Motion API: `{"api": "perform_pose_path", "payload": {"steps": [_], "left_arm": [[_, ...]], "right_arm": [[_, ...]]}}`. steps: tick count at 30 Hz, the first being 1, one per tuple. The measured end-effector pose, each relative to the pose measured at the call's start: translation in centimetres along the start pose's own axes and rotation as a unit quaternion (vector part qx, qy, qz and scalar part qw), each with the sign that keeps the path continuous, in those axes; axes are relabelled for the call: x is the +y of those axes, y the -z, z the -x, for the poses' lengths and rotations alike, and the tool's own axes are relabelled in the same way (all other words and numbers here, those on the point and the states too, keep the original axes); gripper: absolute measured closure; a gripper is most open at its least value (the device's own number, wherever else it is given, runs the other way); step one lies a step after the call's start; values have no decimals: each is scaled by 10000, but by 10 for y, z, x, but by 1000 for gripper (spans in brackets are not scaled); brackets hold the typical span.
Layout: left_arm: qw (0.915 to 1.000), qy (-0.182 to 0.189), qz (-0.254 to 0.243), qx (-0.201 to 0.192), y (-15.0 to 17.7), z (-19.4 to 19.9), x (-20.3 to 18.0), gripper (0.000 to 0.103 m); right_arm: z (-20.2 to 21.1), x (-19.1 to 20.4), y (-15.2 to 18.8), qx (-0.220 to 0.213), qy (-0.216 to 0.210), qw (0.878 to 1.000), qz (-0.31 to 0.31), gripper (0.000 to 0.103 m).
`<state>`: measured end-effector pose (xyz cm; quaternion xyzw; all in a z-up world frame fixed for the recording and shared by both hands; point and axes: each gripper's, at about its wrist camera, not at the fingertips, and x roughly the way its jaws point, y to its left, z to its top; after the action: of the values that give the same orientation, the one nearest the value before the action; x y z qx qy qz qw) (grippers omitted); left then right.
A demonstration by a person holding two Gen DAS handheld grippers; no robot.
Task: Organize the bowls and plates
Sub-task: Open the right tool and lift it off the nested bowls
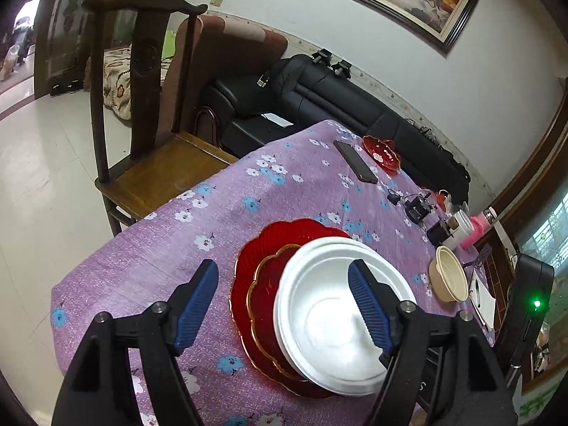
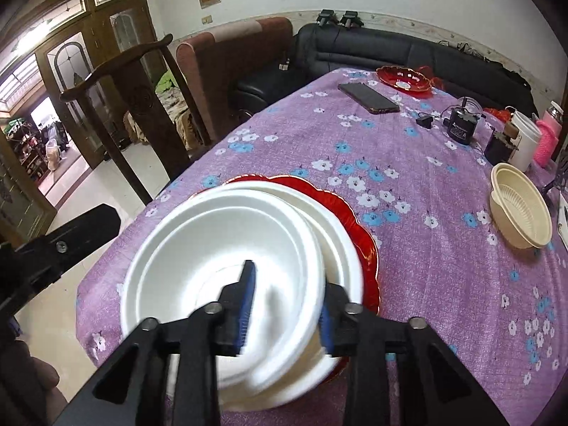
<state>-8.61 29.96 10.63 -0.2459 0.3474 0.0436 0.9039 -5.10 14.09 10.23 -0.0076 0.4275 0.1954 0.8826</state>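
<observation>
— How do we set this white bowl [image 2: 227,266] down well?

— We keep it flat and lower it slowly into the white bowl under it, right in the middle of the big red plate [image 1: 269,245].

— Where is it next to our tongs?

— Its rim sits between the right tongs [image 2: 285,310], which pinch it. The left tongs [image 1: 284,301] are spread wide with nothing in them, above the plate. The tan bowl [image 2: 520,206] waits well to the right of the plate
</observation>
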Motion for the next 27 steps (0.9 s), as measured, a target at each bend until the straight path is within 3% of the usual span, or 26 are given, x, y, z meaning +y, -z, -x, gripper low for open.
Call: {"api": "perform_pose_path", "payload": {"steps": [3,9,13,20,24,27], "left_arm": [[10000,28,43,5,0,1,1,27],[10000,68,-7,-52,3,6,-3,27],[9997,36,-182,-166,6,12,-15,23],[9907,-302,-1163,-635,26,28,-65,20],[9831,-190,-1719,-601,42,26,-97,17],[9767,-109,-2092,-459,57,18,-121,17]], "right_arm": [[9,4,-1,-247,31,9997,36,48],[38,2,-5,-800,31,9968,1,40],[53,-12,-4,-950,-10,9953,-186,37],[72,-61,15,-971,137,9938,-532,36],[81,-113,29,-911,479,9904,-923,35],[87,-154,39,-843,511,9844,-1458,35]]}}
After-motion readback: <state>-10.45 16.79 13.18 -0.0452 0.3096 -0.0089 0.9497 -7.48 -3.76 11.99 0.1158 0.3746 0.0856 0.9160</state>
